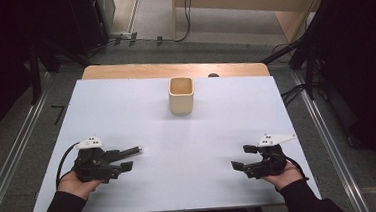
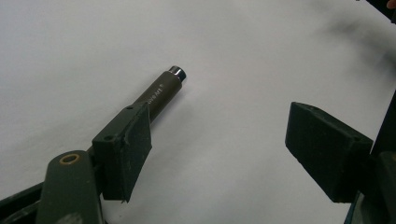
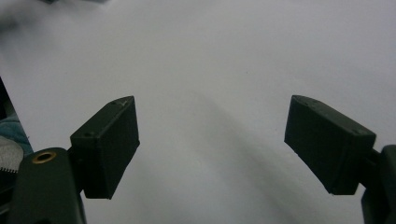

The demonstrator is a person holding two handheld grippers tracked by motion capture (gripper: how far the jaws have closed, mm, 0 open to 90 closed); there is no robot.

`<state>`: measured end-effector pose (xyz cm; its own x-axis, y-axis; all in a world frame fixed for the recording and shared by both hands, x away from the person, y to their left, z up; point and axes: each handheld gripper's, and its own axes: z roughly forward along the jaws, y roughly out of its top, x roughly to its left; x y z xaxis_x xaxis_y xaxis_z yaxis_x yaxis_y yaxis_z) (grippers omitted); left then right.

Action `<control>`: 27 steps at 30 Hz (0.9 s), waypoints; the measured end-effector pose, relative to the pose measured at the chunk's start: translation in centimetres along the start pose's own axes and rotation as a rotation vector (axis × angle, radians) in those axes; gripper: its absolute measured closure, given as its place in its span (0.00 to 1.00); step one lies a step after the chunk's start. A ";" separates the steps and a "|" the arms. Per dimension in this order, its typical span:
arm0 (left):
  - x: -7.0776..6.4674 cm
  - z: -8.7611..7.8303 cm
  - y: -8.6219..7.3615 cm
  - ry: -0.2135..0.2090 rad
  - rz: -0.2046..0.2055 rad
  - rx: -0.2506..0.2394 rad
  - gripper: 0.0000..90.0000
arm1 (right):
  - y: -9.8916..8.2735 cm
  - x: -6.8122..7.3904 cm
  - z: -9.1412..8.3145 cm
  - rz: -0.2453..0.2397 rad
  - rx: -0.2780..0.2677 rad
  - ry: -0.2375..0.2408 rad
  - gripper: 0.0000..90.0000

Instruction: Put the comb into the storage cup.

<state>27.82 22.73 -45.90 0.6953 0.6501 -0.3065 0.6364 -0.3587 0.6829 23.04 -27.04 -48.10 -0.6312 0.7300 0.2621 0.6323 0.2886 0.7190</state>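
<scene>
Dim surrounds, bright sheet, soft shadows, gripper views blurry.

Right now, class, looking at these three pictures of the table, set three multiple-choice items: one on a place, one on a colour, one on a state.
1. Where does the dark pen lie?
A. inside the cup
B. on the white sheet beside the left claw
C. beside the right claw

2. What colour is the cup?
A. cream
B. blue
C. black

3. How do the jaws of the right claw stand?
A. shut on the pen
B. shut on the cup
C. open with nothing between them

Answers:
1 B, the high view shows the pen on the white sheet next to the left claw.
2 A, the cup is cream inside and out.
3 C, the right gripper view shows bare sheet between the spread jaws.
</scene>
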 end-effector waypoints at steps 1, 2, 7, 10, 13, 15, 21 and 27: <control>0.1 0.0 0.0 -0.001 0.000 0.001 0.25 | 0.0 0.0 0.0 0.001 0.003 0.002 0.18; 0.1 0.0 0.0 -0.001 0.000 0.001 0.26 | 0.0 0.0 0.0 0.007 0.006 0.003 0.18; 0.2 0.0 0.1 -0.009 -0.007 0.004 0.26 | 0.0 0.0 0.2 0.003 0.011 0.012 0.18; 0.2 0.1 0.0 -0.012 -0.009 0.003 0.26 | 0.1 -0.2 0.3 0.004 0.015 0.011 0.18; 0.3 0.1 0.1 -0.007 -0.017 0.002 0.26 | 0.1 -0.1 0.4 0.004 0.021 0.008 0.18; 0.3 0.1 0.0 -0.008 -0.019 -0.001 0.26 | 0.0 -0.1 0.4 -0.001 0.023 0.008 0.18; 0.2 0.0 0.0 -0.006 -0.026 -0.003 0.26 | 0.0 -0.1 0.4 -0.004 0.021 0.003 0.18; 0.2 0.0 0.1 -0.008 -0.027 -0.002 0.26 | 0.0 -0.2 0.4 -0.001 0.020 0.003 0.18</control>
<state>28.04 22.84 -45.97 0.6801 0.6545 -0.3302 0.6547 -0.3396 0.6753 23.35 -26.91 -48.43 -0.6333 0.7277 0.2633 0.6405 0.3019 0.7061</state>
